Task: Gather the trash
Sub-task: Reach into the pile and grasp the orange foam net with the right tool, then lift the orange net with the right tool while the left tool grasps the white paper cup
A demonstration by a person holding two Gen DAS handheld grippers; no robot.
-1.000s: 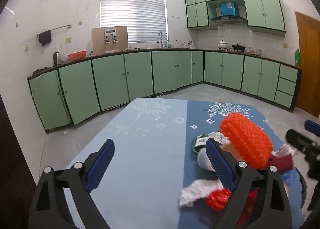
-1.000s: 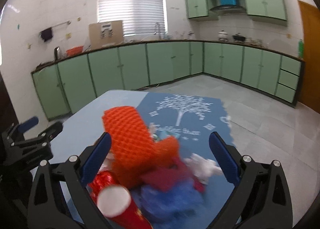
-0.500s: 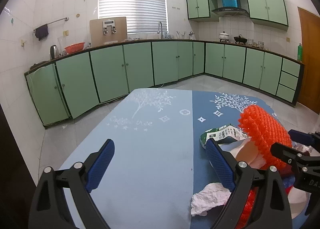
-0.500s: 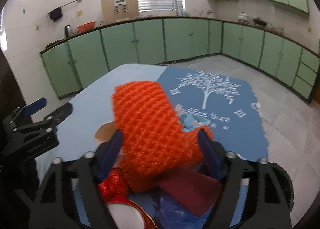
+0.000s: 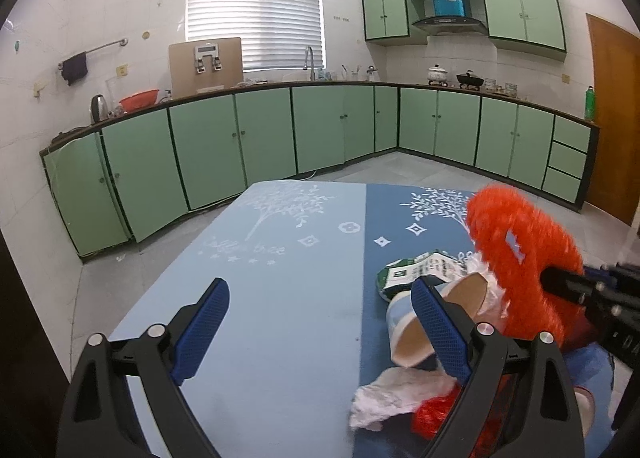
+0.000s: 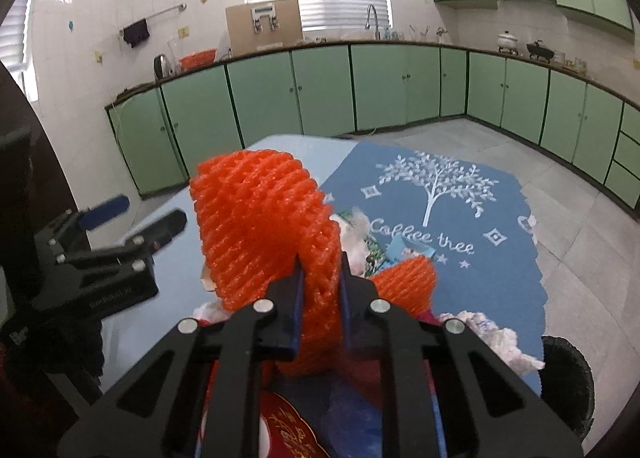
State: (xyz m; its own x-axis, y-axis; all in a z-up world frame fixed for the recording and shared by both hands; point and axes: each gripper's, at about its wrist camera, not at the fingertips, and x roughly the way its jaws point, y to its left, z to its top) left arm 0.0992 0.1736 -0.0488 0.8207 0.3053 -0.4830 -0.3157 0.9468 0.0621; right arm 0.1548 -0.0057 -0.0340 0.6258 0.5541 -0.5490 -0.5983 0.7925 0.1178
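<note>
The right claw has just been closing and now pinches the orange foam net between its pads, atop the trash pile on the worktop. The left claw hangs wide open, empty, beside a paper cup. Grasp made; next, lifting the net toward a bin, likely the dark rim alongside.

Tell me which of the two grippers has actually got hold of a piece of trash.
The right gripper: its jaws have just closed onto the orange foam net. The left gripper stands open over the tablecloth, holding nothing.
</note>
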